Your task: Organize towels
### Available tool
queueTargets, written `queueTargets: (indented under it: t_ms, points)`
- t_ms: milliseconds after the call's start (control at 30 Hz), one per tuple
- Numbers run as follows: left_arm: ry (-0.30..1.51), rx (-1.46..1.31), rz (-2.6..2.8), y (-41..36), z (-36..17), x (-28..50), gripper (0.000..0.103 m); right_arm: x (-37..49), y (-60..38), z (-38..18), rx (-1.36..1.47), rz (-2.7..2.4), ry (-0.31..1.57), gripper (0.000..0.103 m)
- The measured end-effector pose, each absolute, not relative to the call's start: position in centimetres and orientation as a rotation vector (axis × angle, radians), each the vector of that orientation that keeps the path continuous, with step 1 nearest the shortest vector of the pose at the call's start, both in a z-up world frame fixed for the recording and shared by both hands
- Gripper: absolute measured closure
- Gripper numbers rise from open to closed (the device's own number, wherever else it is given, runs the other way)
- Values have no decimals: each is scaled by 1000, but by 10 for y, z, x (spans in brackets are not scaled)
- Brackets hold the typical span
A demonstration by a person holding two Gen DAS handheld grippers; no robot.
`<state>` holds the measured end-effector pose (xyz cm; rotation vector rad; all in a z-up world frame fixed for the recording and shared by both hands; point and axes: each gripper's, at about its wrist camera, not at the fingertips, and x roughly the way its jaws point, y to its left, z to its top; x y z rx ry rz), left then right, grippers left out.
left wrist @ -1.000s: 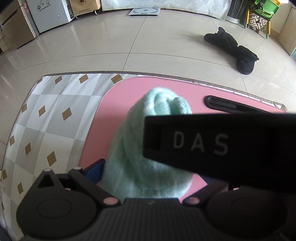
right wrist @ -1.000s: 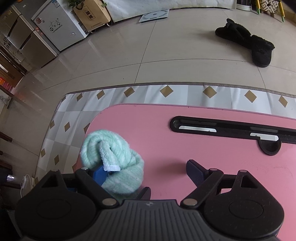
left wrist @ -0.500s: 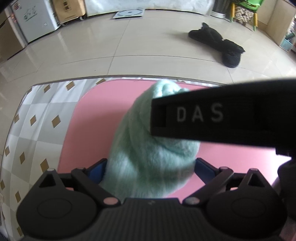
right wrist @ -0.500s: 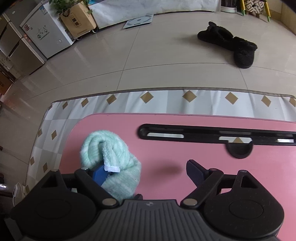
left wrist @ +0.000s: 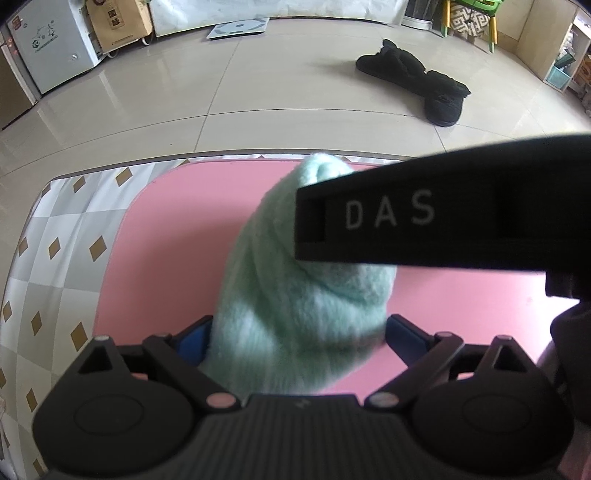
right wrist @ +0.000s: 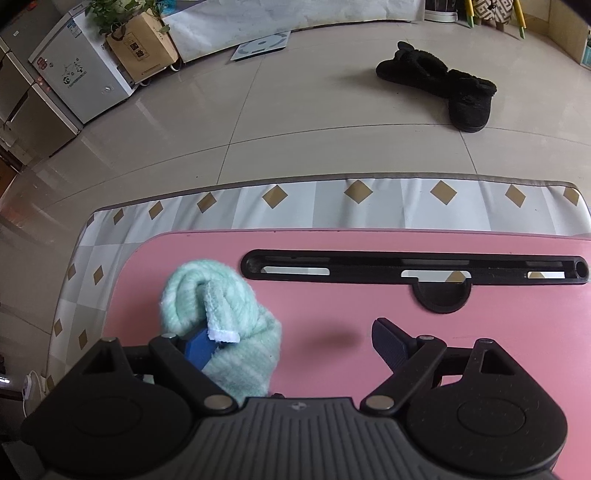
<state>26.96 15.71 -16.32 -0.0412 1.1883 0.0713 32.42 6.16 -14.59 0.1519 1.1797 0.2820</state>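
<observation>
A: Background, left to right: pale tiled floor (left wrist: 258, 92), white cabinet (left wrist: 48, 44), cardboard box (left wrist: 118, 22), and a pair of black slippers (left wrist: 424, 85) at right.

B: Surface?

A: Checked cloth (left wrist: 66, 229) with gold diamonds. A pink desk (left wrist: 166, 240) lies on top of it.

B: Where is the towel?

A: The mint-green towel (left wrist: 295, 314) is bunched into a loose roll over the left part of the desk. The left gripper (left wrist: 299, 332) has it between its blue pads, which touch it on both sides, so the jaws are clamped on the towel. A black bar (left wrist: 424, 221) lettered DAS crosses in front of the towel's upper right.

B: Right wrist view?

A: The towel (right wrist: 221, 314) sits at lower left, its white-edged corner draped over the left blue pad. The right gripper (right wrist: 291, 343) has its jaws apart, with bare pink desk between the towel and the right finger. A slotted black rail (right wrist: 406, 266) is set in the desk beyond.
</observation>
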Motion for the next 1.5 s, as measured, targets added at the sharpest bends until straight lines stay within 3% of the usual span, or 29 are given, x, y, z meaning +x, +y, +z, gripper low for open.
queueTargets:
  t_ms: [1500]
  points:
    - [1183,77,-104,42,-168,257,5,309,-40,-139,139,150,1184,16]
